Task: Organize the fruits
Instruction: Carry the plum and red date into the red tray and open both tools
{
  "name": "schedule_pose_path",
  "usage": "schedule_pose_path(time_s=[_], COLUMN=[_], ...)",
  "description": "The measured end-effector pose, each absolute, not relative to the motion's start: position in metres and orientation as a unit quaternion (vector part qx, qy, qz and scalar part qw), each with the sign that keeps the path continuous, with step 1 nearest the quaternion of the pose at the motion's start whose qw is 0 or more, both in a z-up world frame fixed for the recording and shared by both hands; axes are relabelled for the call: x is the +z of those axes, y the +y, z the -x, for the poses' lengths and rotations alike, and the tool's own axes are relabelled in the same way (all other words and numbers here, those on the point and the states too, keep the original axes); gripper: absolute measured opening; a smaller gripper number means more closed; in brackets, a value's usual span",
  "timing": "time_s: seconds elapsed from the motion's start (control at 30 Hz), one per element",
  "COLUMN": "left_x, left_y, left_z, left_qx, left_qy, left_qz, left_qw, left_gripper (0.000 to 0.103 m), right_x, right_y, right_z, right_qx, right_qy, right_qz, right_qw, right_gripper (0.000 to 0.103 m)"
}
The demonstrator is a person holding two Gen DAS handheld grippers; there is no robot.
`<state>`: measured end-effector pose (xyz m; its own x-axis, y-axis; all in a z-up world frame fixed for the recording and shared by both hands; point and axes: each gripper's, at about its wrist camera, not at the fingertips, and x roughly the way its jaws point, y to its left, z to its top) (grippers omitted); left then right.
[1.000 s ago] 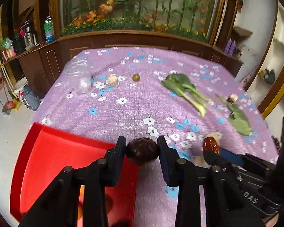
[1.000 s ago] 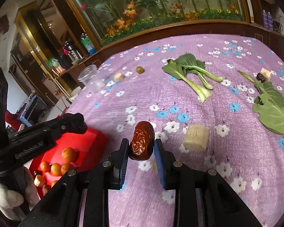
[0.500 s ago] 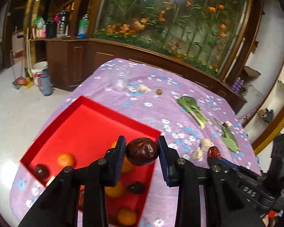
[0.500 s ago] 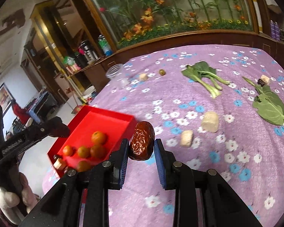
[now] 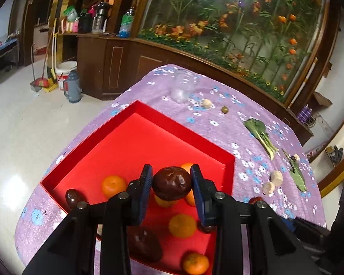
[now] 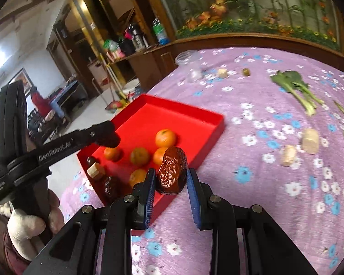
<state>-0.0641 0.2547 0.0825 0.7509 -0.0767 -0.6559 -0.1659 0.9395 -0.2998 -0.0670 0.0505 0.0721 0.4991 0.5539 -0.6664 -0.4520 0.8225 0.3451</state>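
Note:
A red tray (image 5: 149, 135) on the purple flowered cloth holds several oranges (image 5: 113, 185) and dark dates (image 5: 72, 197). My left gripper (image 5: 171, 184) is shut on a round dark brown fruit (image 5: 172, 183) and holds it above the tray's near half. My right gripper (image 6: 170, 180) is shut on a wrinkled red-brown date (image 6: 172, 170), held above the tray's (image 6: 172, 114) near right corner. The oranges (image 6: 165, 138) show there too. The left gripper's body (image 6: 57, 146) reaches in over the tray's left side.
A clear jar (image 5: 183, 87), a beige piece (image 5: 206, 103) and a small green fruit (image 5: 224, 109) lie beyond the tray. Bok choy (image 6: 293, 84), a green leaf (image 5: 298, 176) and two beige chunks (image 6: 309, 141) lie to the right. A wooden cabinet borders the table's far side.
Both grippers have moved back and left over the red tray, each still holding its fruit. The tray now fills the near field in both views.

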Motion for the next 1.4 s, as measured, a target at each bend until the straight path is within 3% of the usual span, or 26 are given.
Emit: schedule_pose_path(time_s=[0.5, 1.4], left_x=[0.050, 0.047], left_y=[0.312, 0.313], left_z=[0.041, 0.005], left_qx=[0.034, 0.076], left_qy=[0.362, 0.367], left_qz=[0.243, 0.183], left_qw=[0.899, 0.909], left_gripper=[0.033, 0.033], right_x=[0.045, 0.034], right_y=[0.120, 0.170], right_z=[0.022, -0.016], right_qx=[0.308, 0.325], right_qy=[0.451, 0.446], right_qz=[-0.021, 0.023], right_qw=[0.837, 0.834], right_gripper=[0.030, 0.030])
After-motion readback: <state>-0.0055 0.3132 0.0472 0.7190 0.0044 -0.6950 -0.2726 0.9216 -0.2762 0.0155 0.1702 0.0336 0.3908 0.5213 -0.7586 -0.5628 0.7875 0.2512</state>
